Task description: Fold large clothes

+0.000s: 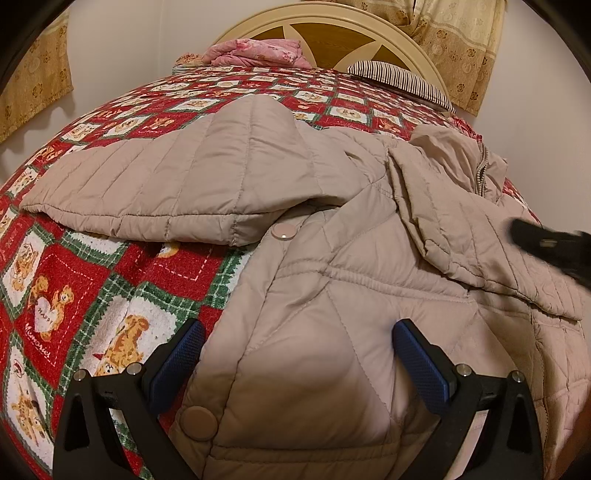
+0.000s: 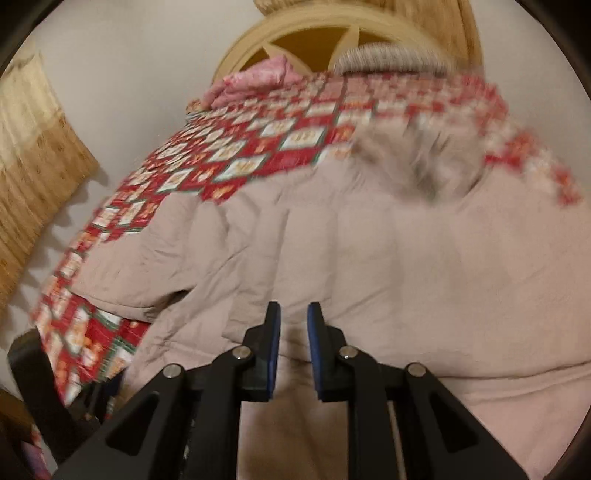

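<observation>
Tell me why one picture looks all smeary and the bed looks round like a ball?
Right wrist view: smeared by motion blur, so the quilt squares and the coat's fur trim streak. Left wrist view: sharp, the coat stitching and snap button are crisp; only the right gripper at its edge is blurred. Both views: fisheye lens bends the flat bed into a dome, with dark corners.

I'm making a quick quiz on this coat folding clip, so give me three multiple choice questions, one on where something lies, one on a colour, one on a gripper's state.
1. Where does the striped pillow lie?
A. by the headboard
B. on the coat
C. on the floor

2. What colour is the quilted coat?
A. navy
B. beige
C. green

3. How do the left gripper jaws stand?
A. shut tight
B. wide apart, astride a coat fold
C. out of view

Answers: 1 A, it leans against the headboard. 2 B, pale beige against the red blanket. 3 B, both blue pads flank the fabric.
</observation>
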{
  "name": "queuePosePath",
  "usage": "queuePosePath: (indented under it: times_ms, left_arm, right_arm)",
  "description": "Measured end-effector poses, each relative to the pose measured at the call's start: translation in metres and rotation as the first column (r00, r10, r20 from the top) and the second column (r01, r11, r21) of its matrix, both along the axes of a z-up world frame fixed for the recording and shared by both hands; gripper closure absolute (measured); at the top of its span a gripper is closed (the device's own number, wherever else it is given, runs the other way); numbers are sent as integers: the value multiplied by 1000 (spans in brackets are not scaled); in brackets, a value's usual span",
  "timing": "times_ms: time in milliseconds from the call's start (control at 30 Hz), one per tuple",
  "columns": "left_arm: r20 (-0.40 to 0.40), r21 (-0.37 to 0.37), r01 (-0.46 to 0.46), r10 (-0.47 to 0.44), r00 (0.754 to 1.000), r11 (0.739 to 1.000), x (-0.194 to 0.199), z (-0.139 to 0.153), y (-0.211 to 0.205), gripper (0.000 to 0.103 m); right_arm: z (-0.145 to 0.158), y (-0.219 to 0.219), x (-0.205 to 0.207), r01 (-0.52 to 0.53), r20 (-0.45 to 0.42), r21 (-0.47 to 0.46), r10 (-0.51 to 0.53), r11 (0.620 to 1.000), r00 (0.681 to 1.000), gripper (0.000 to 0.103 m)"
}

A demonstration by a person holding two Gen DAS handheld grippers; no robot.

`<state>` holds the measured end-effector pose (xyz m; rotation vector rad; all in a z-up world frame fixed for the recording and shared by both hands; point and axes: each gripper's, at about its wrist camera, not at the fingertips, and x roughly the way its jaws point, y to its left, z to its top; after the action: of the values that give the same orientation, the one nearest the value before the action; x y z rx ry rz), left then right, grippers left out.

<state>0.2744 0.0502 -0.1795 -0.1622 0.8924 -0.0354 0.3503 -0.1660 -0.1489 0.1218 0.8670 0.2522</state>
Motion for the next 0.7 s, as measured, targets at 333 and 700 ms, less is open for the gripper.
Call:
queuePosePath:
  times_ms: [333,700]
  left_arm:
    - [0,-4,-1,1,1000,1000,-1,0,0,1]
    - [-6,-27,1,-1,1000,1000,-5,3,7,1]
  right_arm:
    - [35,-41,-56,199,83,-186,-186,962,979,73]
    - [48,-43,-91,248,172,-236,-211,939,962,68]
